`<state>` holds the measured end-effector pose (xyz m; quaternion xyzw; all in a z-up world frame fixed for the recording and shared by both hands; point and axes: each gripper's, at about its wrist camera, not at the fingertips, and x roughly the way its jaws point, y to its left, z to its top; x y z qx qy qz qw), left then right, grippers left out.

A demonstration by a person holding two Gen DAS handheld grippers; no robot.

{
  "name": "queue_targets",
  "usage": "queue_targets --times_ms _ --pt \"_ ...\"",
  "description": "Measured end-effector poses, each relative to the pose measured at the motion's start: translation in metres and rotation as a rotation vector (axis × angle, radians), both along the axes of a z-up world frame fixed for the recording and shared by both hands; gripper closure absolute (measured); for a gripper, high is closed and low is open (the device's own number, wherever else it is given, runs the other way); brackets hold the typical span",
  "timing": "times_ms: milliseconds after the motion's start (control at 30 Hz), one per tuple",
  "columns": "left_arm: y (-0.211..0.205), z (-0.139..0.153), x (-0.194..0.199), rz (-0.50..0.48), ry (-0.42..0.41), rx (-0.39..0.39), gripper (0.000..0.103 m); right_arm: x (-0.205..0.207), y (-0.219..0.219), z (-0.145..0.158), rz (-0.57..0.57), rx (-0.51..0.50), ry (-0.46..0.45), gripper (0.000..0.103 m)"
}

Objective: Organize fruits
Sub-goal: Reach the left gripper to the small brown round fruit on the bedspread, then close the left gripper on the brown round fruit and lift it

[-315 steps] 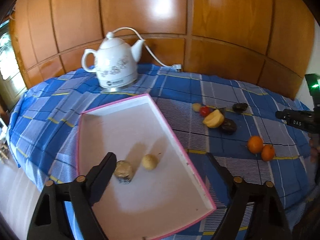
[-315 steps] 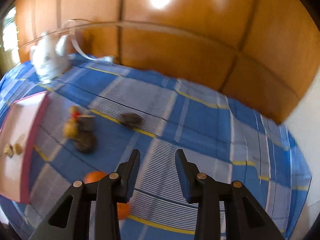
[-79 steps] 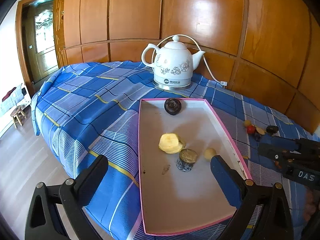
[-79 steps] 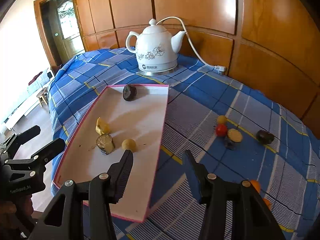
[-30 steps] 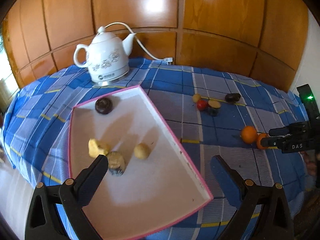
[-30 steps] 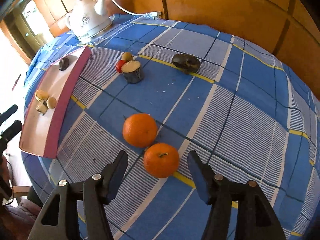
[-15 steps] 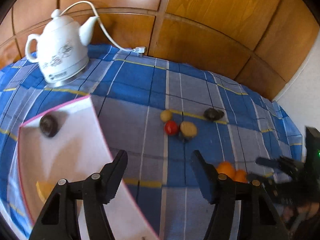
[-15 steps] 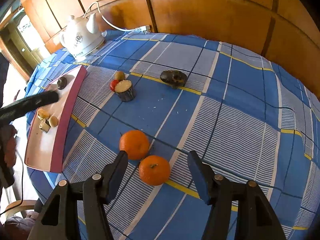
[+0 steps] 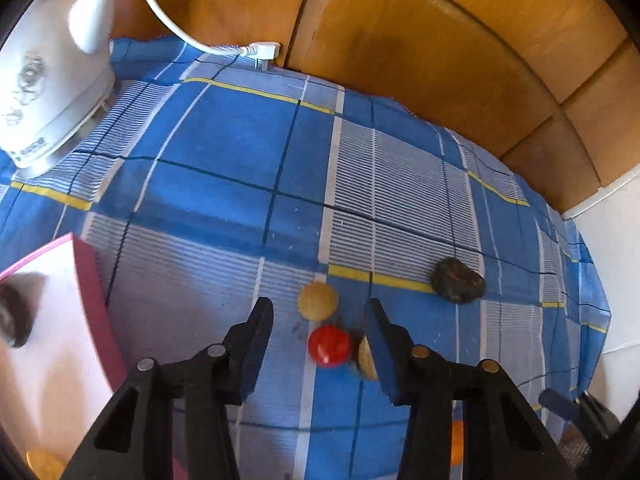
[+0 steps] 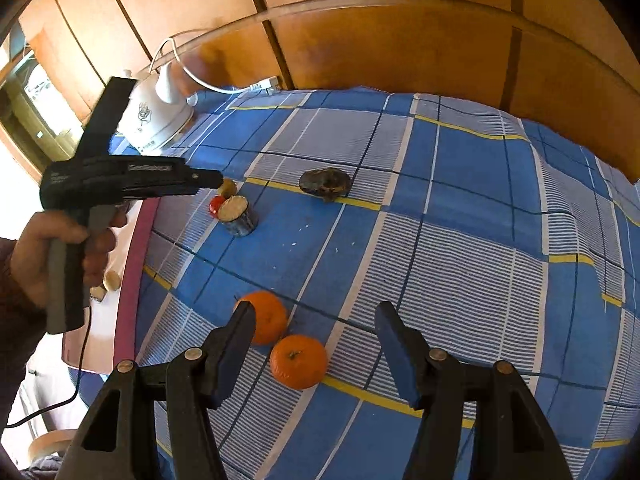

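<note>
Blue plaid tablecloth (image 9: 224, 152), left gripper (image 9: 318, 320) apart around red fruit (image 9: 329, 346), right gripper (image 10: 314, 330) apart above oranges (image 10: 298, 361).

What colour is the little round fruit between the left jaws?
Red fruit, clearest in the left wrist view.

Left tool (image 9: 318, 316) fingers spread wide, angled down. Right tool (image 10: 314, 322) fingers spread wide, angled down.
</note>
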<state>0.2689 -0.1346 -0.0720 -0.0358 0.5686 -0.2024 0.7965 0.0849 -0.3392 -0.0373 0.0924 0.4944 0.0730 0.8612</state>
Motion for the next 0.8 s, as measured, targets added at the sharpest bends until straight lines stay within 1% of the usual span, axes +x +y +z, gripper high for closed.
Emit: queue_targets --times_ms 33,100,133,167,200,233,267,300,367,533,567,700,800 --pt "-0.003 -0.003 0.003 -0.002 0.007 0.005 0.056 0.0 0.0 0.0 -0.001 0.003 0.0 0.04" --pt "-0.007 -0.01 0.008 -0.005 0.023 0.016 0.06 0.001 -0.001 0.0 -0.002 0.003 0.0 0.04" --pt "-0.011 -0.015 0.01 -0.011 0.034 0.025 0.067 0.001 -0.001 0.0 -0.002 0.003 0.0 0.04" --pt "-0.012 -0.018 0.011 -0.014 0.039 0.032 0.077 0.001 -0.001 0.0 -0.002 0.003 0.0 0.04" --pt "-0.014 -0.02 0.01 -0.016 0.027 0.045 0.079 0.001 -0.001 0.0 -0.003 0.002 0.0 0.04" --pt "-0.014 -0.019 0.01 -0.018 0.011 0.044 0.08 0.001 -0.001 0.0 -0.004 -0.002 -0.002 0.04" --pt "-0.012 -0.018 0.01 -0.009 0.012 0.029 0.08 0.001 -0.001 0.0 -0.005 -0.006 -0.004 0.04" --pt "-0.008 -0.018 0.011 0.013 0.019 0.01 0.08 0.001 -0.001 0.0 -0.006 -0.008 -0.006 0.04" --pt "0.003 -0.016 0.01 0.046 0.0 0.007 0.08 0.001 -0.001 0.0 -0.007 -0.008 -0.006 0.04" --pt "0.027 0.0 -0.014 0.045 -0.054 -0.008 0.08 0.002 -0.006 -0.002 -0.023 0.007 0.005 0.04" --pt "0.032 0.001 -0.015 0.046 -0.055 -0.024 0.08 0.002 -0.007 -0.002 -0.027 0.011 0.01 0.04" --pt "0.053 0.006 -0.033 0.078 -0.003 -0.15 0.08 0.002 -0.008 -0.005 -0.041 0.002 0.021 0.04" --pt "0.054 0.015 -0.05 0.072 -0.025 -0.163 0.08 0.002 -0.01 -0.006 -0.051 -0.003 0.026 0.04"
